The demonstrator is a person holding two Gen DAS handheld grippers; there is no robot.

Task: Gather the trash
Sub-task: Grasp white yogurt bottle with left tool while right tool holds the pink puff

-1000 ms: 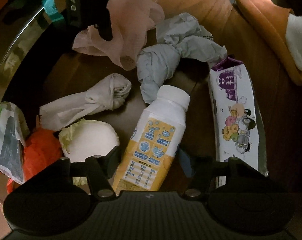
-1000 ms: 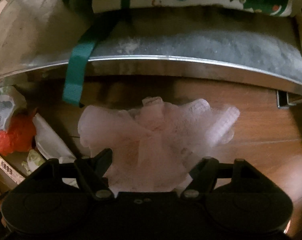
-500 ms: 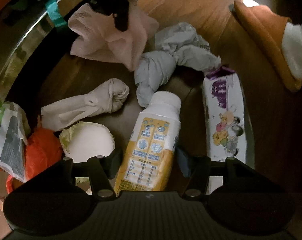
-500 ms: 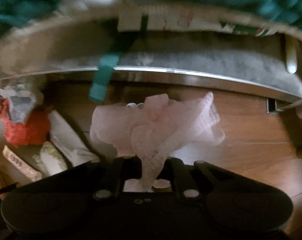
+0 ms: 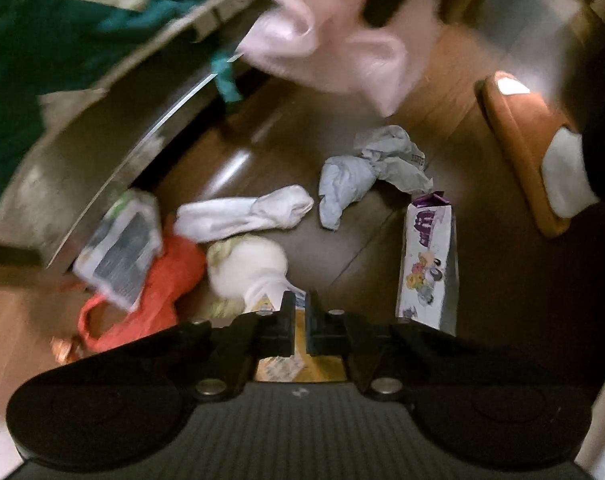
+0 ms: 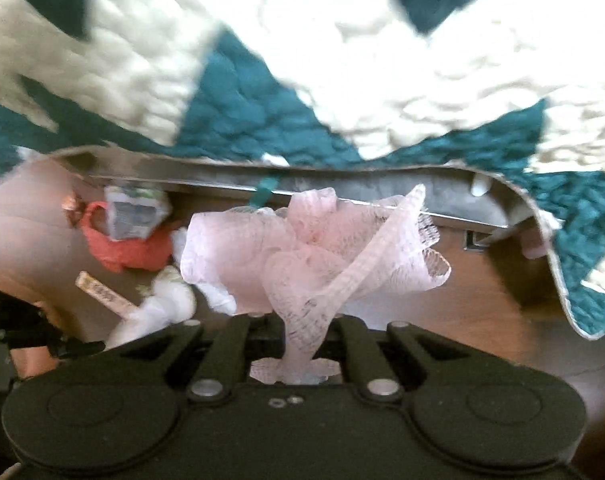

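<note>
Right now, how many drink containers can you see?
2. A carton lies on the floor right of the left tongs; a bottle sits at those tongs' tips, mostly hidden. Others may be hidden.

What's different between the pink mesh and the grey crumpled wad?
Pink mesh: see-through netting, pinched in the right hand-held gripper, held off the floor.
Grey wad: opaque, pale grey-blue, lying loose on the floor with nothing gripping it.
The mesh fans out in loose folds; the wad is twisted tighter.
Shared: both are soft, crumpled trash.
</note>
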